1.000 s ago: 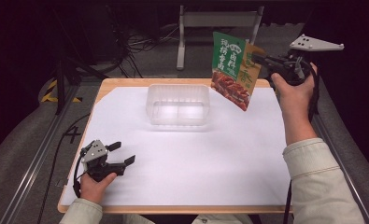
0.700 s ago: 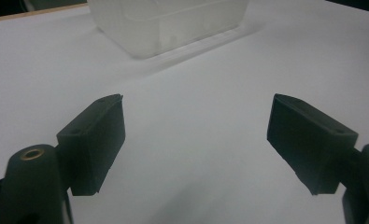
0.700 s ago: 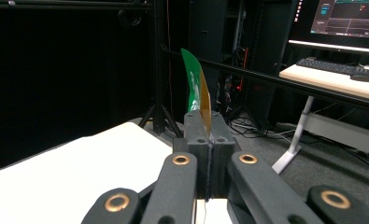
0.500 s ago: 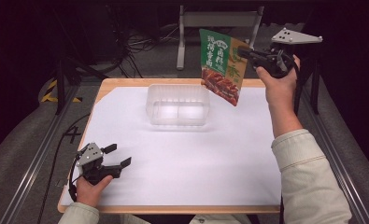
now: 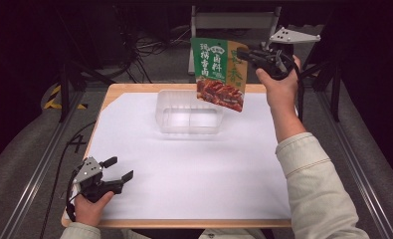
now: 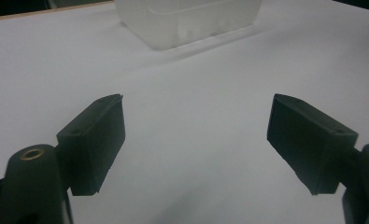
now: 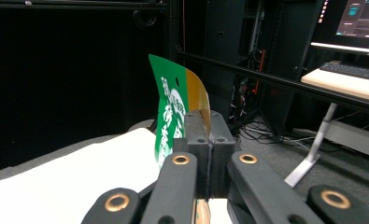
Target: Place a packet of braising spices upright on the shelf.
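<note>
The right gripper [image 5: 247,54] has its fingers [image 7: 197,135] clenched on the edge of a green snack pouch [image 5: 218,72], dangling it above the clear tub [image 5: 188,113], likely to drop it in. The left gripper [image 5: 118,169] rests on the bench [image 5: 194,164], fingers [image 6: 98,140] spread and empty, apparently just waiting.

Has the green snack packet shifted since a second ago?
Yes. The green snack packet moved left, from beside the clear plastic container's right end to above it.
</note>
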The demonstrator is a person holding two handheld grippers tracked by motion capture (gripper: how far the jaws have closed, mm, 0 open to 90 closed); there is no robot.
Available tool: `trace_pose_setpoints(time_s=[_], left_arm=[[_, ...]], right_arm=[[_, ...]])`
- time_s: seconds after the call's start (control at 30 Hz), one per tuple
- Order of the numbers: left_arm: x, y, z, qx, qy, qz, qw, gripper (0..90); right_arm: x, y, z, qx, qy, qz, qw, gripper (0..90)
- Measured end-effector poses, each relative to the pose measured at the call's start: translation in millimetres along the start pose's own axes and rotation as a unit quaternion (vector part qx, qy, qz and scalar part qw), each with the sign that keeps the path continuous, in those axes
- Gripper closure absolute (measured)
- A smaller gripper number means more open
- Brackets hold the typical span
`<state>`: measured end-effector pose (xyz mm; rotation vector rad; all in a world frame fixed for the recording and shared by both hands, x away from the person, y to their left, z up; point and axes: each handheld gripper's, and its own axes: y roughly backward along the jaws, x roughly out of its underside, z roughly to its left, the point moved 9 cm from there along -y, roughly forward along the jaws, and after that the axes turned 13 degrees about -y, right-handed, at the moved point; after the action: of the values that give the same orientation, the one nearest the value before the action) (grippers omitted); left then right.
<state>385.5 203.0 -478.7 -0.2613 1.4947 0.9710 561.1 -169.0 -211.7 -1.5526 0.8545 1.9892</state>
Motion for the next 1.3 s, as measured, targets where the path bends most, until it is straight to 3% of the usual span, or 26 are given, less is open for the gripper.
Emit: trace_pose_setpoints(time_s=[0.27, 0.9, 1.3], left_arm=[[-0.2, 0.8, 0.4, -0.001, 0.001, -0.003, 1.0000, 19.9], [-3.2, -3.4, -0.3, 0.005, -0.002, -0.006, 1.0000, 20.4], [-4.1, -3.2, -0.5, 0.006, -0.003, -0.008, 0.9999, 20.4]], right_arm=[[3.5, -13.0, 7.2, -0.012, -0.021, -0.009, 0.9997, 90.0], [20.7, -35.9, 6.5, -0.014, -0.064, -0.024, 0.9975, 90.0], [29.1, -44.2, 4.7, 0.000, -0.060, -0.021, 0.9980, 90.0]])
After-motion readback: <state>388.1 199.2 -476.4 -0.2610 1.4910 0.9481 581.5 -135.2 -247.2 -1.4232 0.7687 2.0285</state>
